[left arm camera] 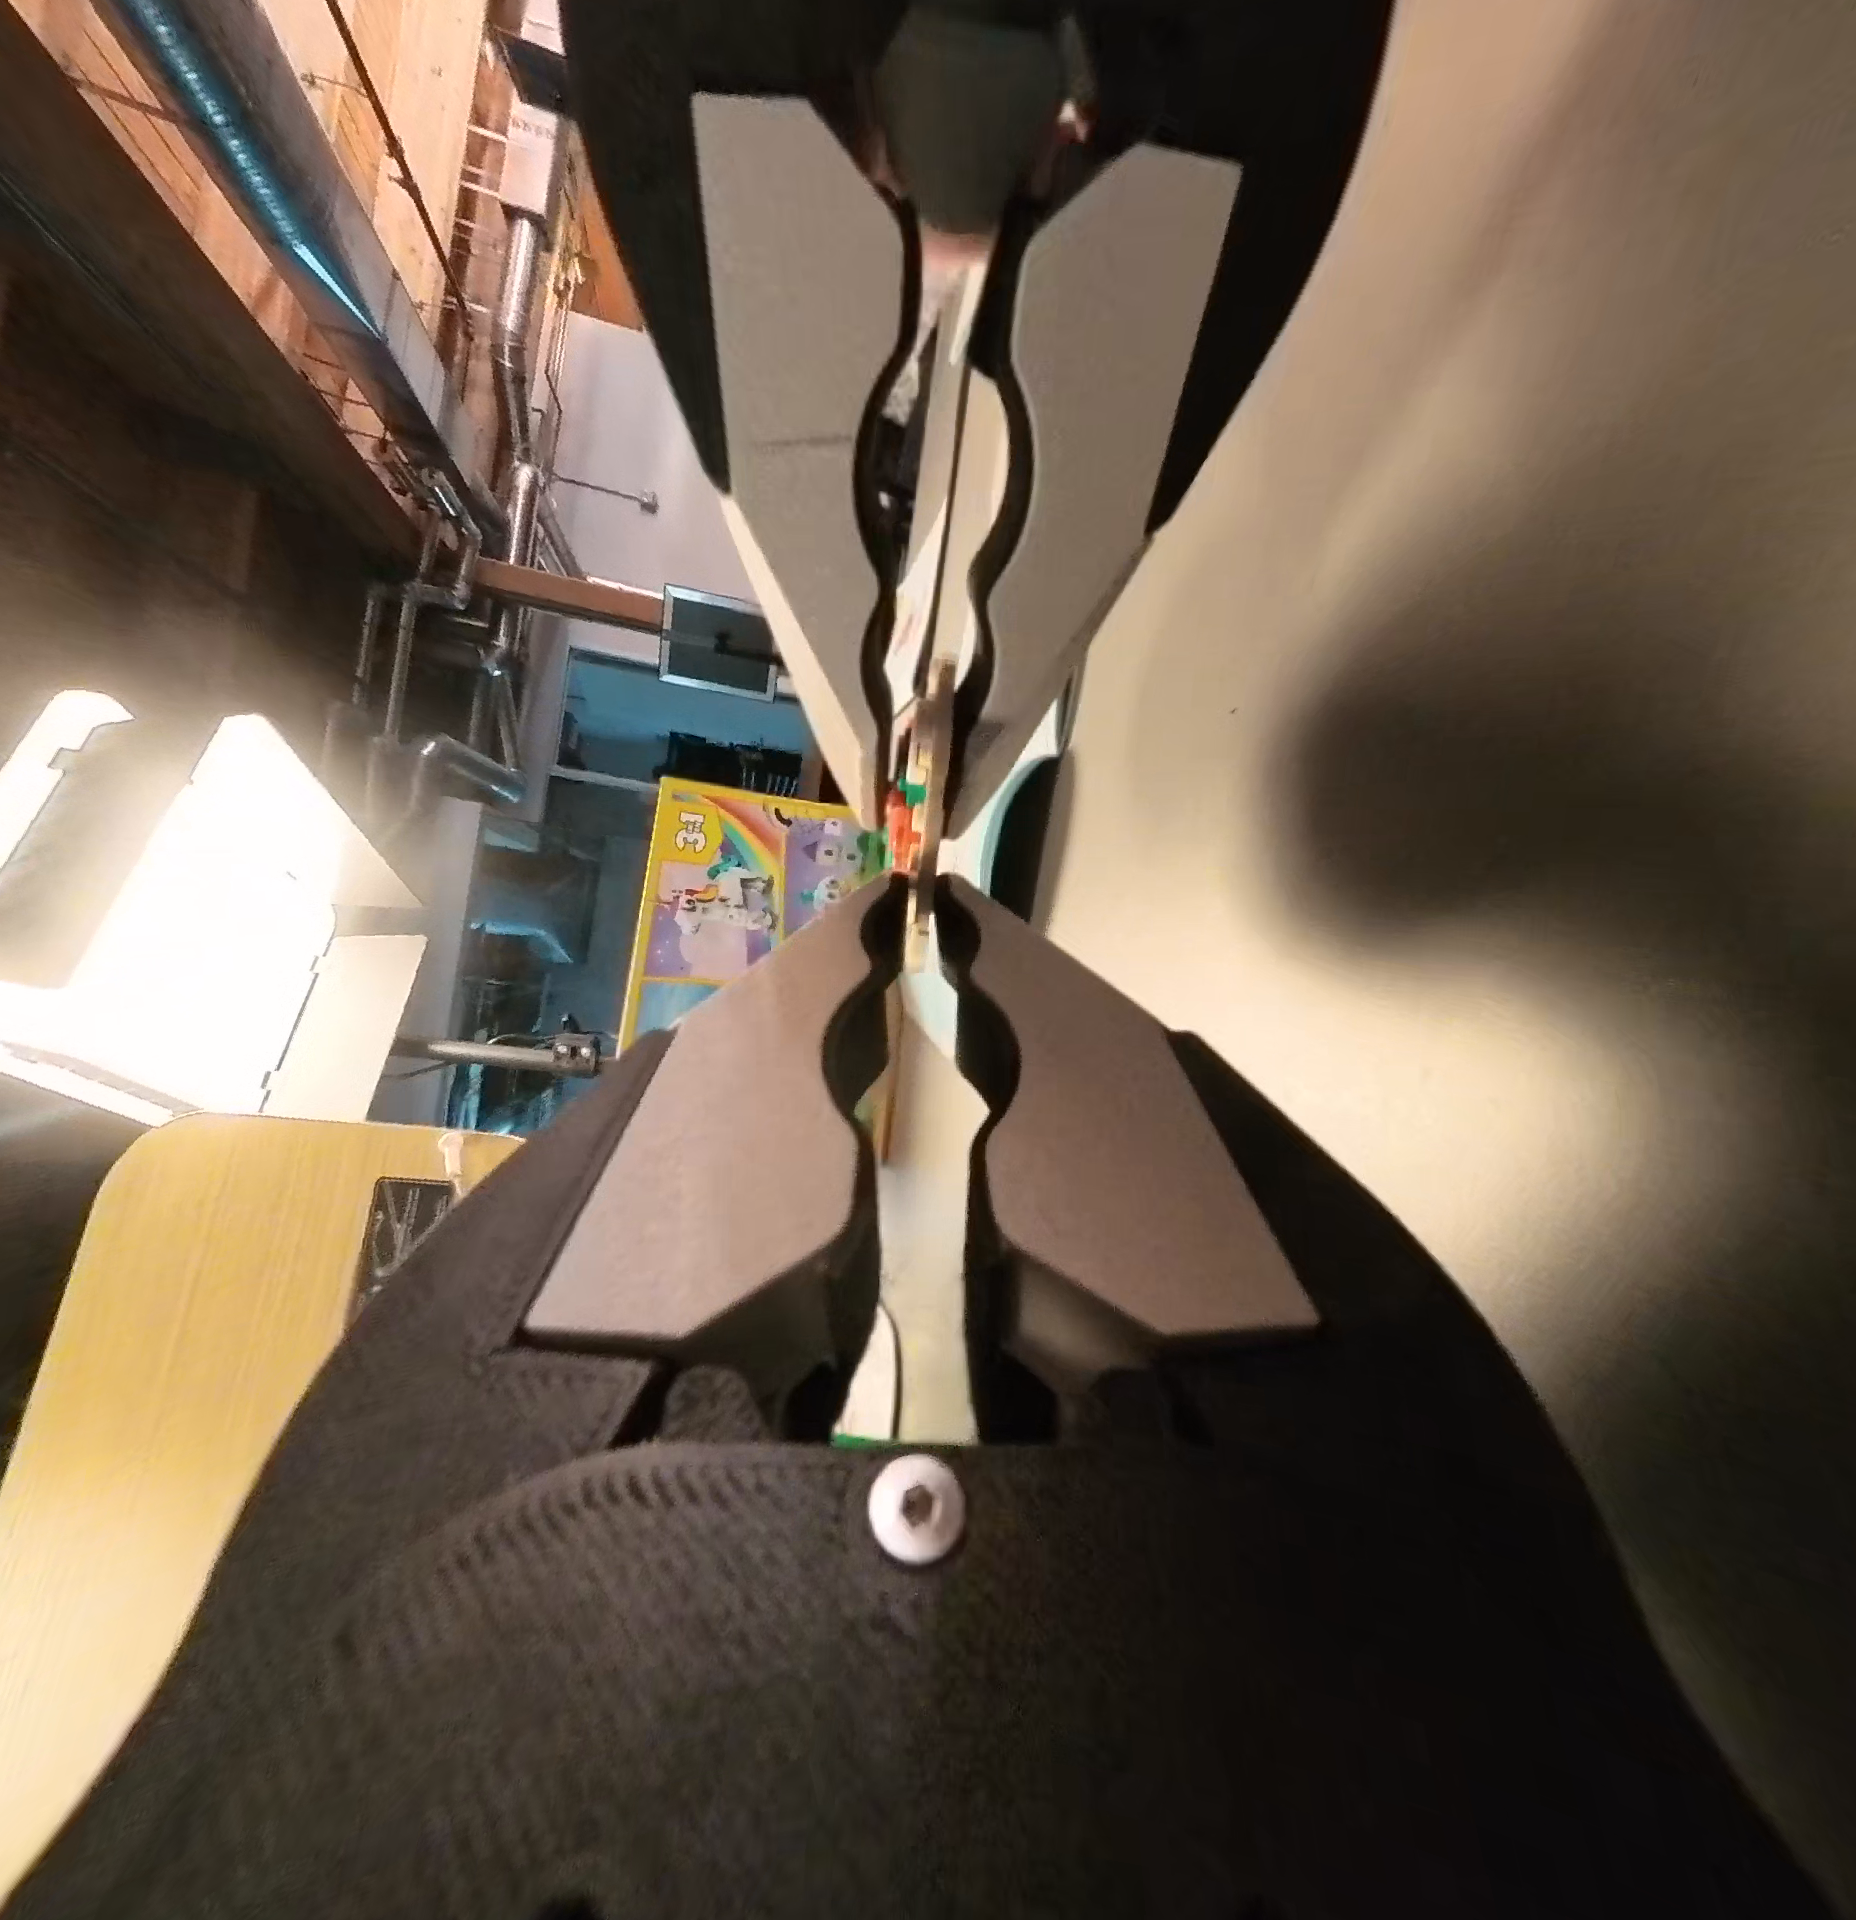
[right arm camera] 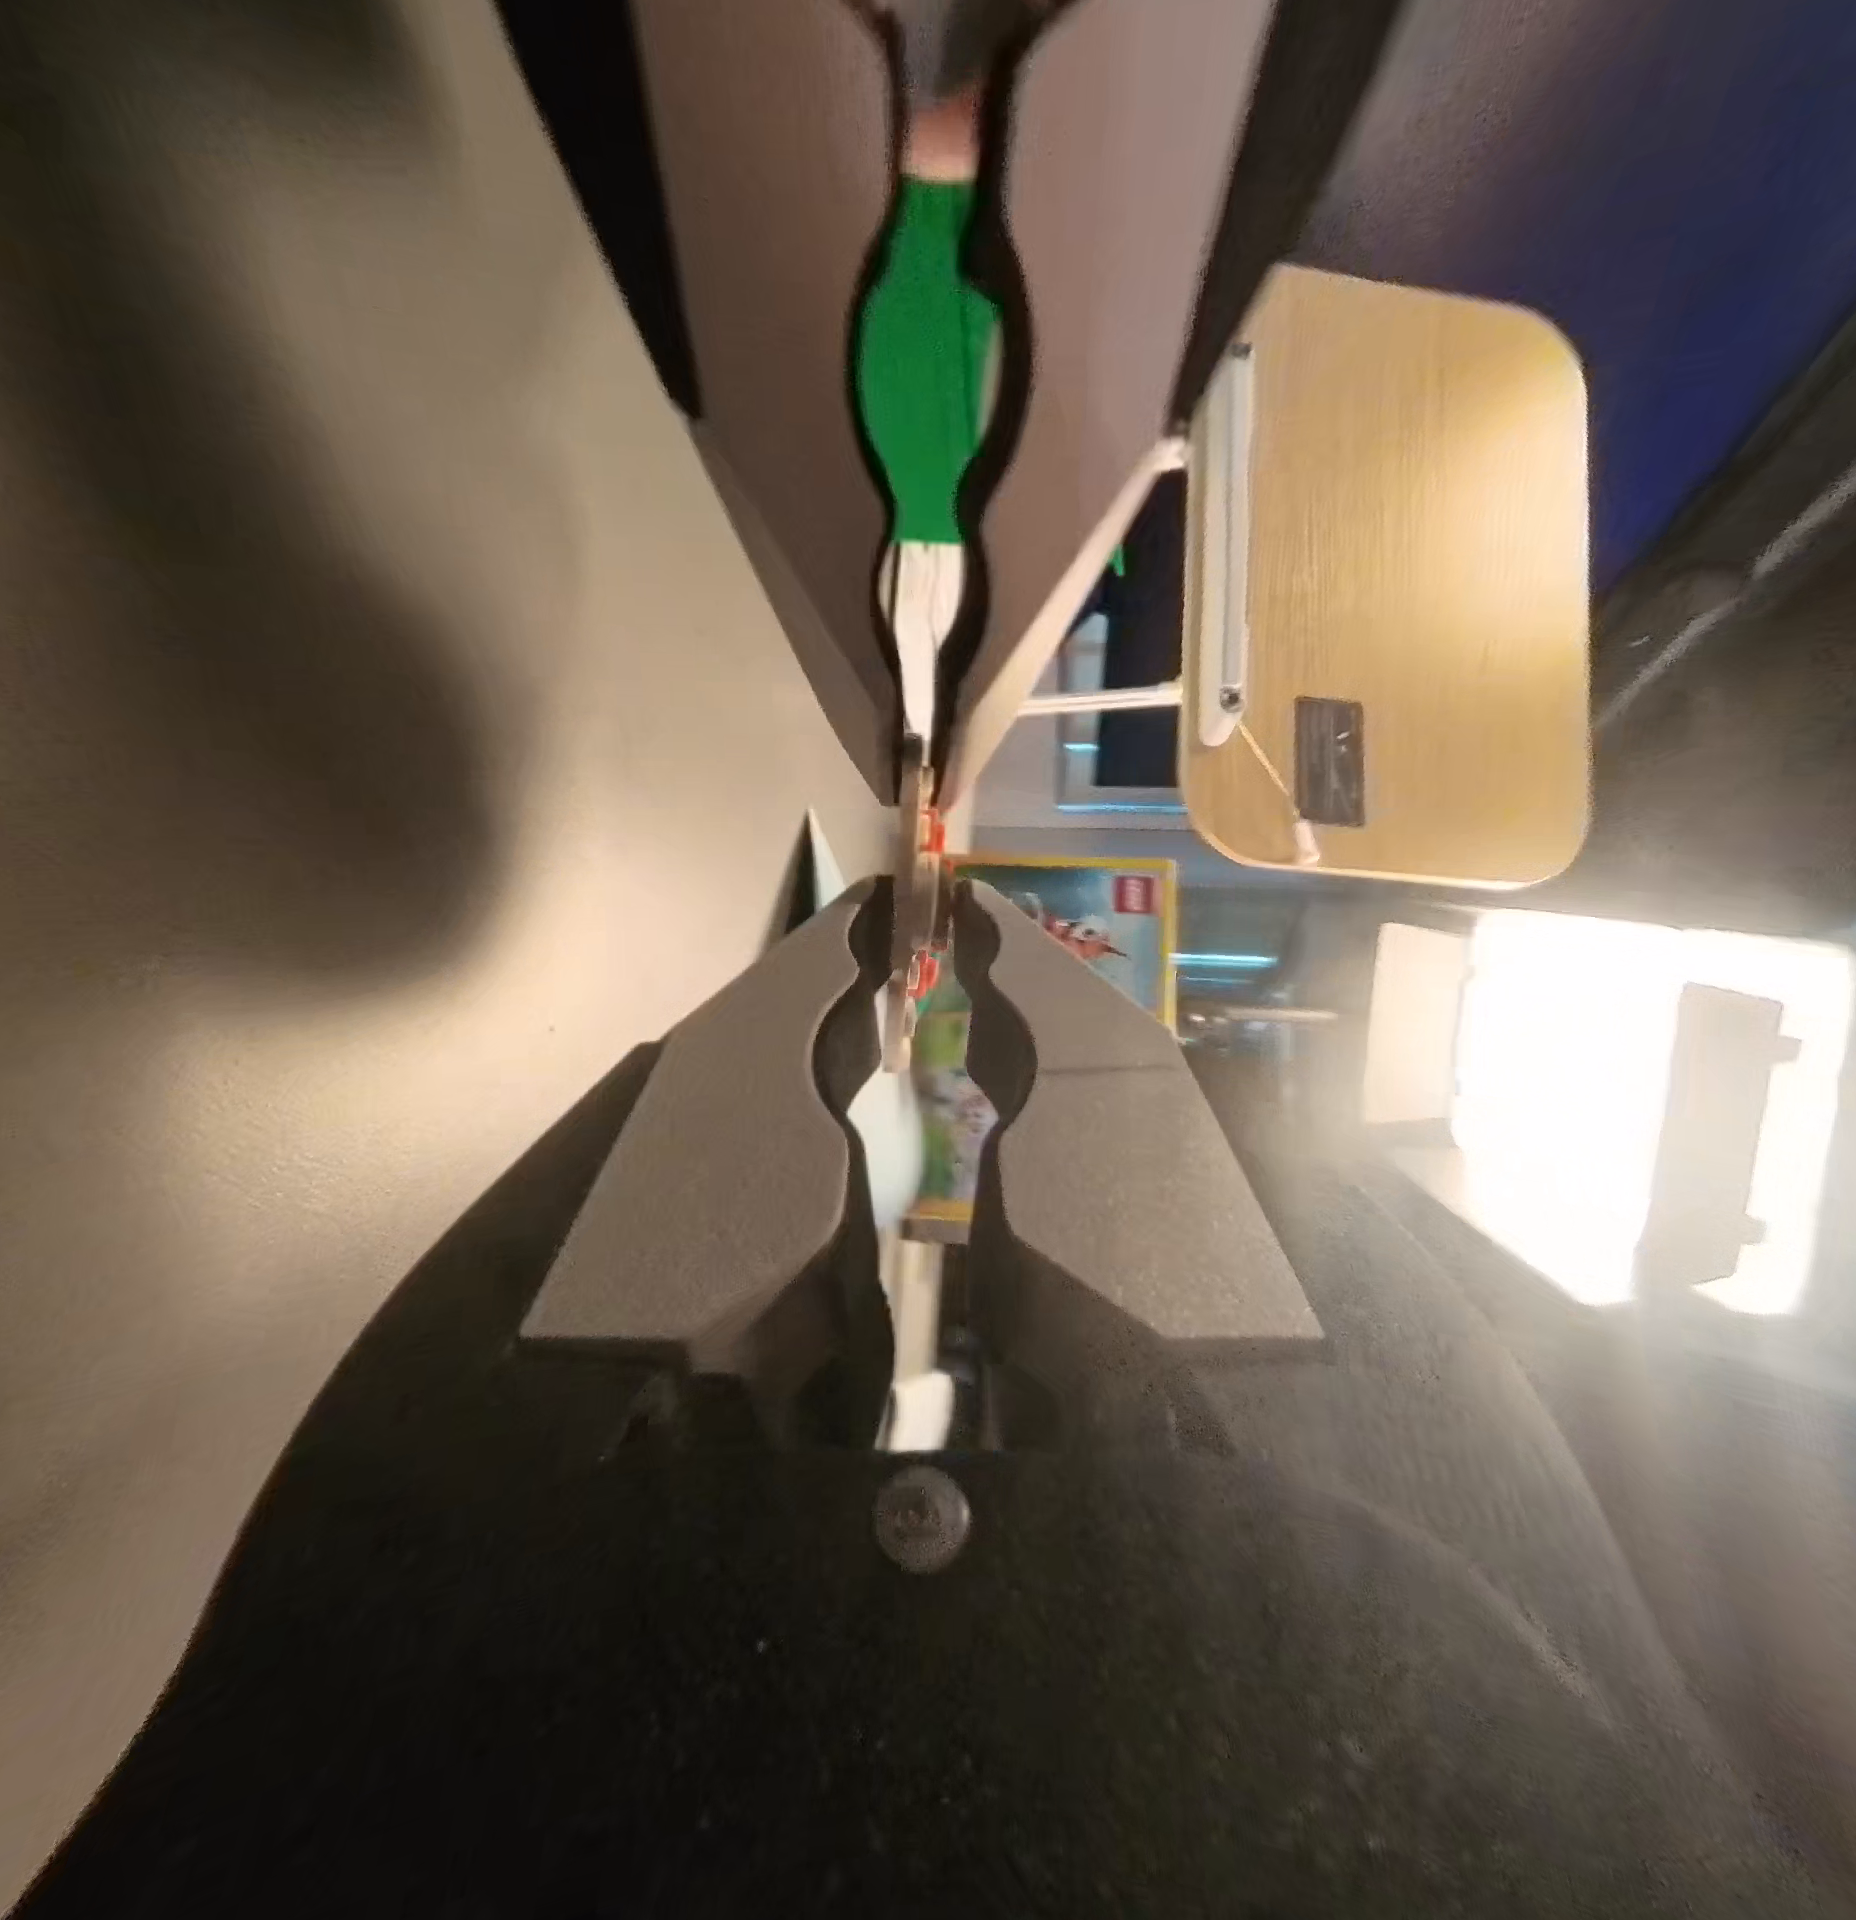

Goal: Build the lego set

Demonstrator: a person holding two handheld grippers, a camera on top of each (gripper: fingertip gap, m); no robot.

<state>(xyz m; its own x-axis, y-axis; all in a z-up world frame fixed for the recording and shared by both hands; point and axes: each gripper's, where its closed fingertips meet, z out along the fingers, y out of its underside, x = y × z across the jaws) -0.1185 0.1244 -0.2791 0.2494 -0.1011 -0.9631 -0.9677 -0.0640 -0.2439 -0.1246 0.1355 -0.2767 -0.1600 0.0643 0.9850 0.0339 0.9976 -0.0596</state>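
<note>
Both grippers, left gripper (left arm camera: 911,902) and right gripper (right arm camera: 922,891), pinch one thin tan lego plate (left arm camera: 917,914) edge-on from opposite ends above the matte white desk (left arm camera: 1526,416); small red-orange and green studded pieces (left arm camera: 903,826) cling to it.

— What do we see of our left gripper (left arm camera: 913,894)?

— Black ribbed plastic body, a pale hex screw (left arm camera: 916,1519) at its middle, two grey fingers (left arm camera: 737,1132) with wavy inner edges.

— And our right gripper (right arm camera: 919,899)?

— The same build: grainy black body, a dark screw (right arm camera: 921,1519), grey scalloped fingers (right arm camera: 1111,1143).
</note>
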